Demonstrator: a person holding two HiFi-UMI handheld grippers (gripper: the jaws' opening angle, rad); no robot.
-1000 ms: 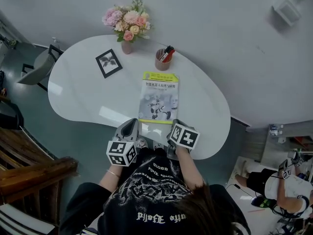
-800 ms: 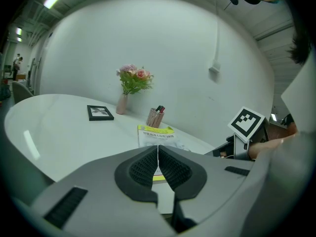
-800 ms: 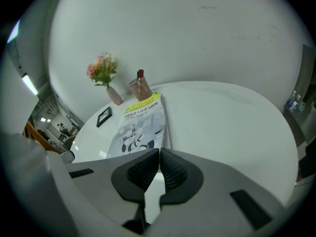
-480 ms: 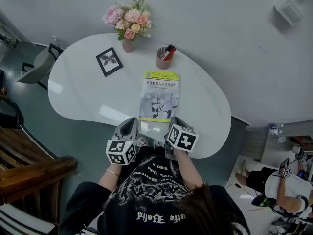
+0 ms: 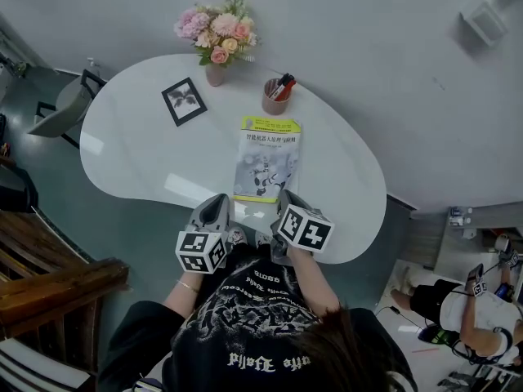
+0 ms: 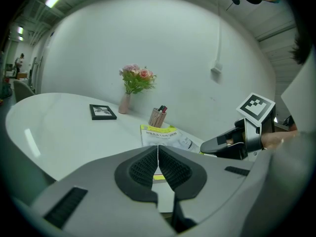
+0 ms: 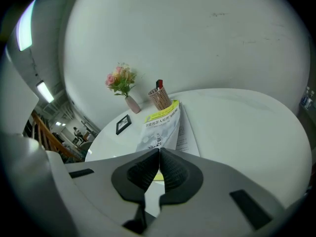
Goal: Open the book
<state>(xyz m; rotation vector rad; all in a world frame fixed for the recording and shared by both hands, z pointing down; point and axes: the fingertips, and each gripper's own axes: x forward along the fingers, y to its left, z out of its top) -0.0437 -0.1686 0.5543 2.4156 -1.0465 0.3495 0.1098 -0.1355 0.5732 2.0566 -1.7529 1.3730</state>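
Book lies lengthwise in the middle of the white table, its near end just in front of me, between my two grippers. My right gripper has its jaws pressed together at the near right corner. In its own view the front cover rises off a printed page there, so I judge that it has that corner pinched, though the seam of the jaws hides the paper itself. My left gripper is closed on nothing and hangs just beside the near left corner. The danger I see is that a thin, glossy cover held only by one corner may slip free or crease if I swing it quickly. With nothing pressing the spine side down, the whole book could also lift or slide toward the pen cup. From the head view my grippers' bodies hide the contact, so I cannot tell whether only the cover is caught or a few pages too.
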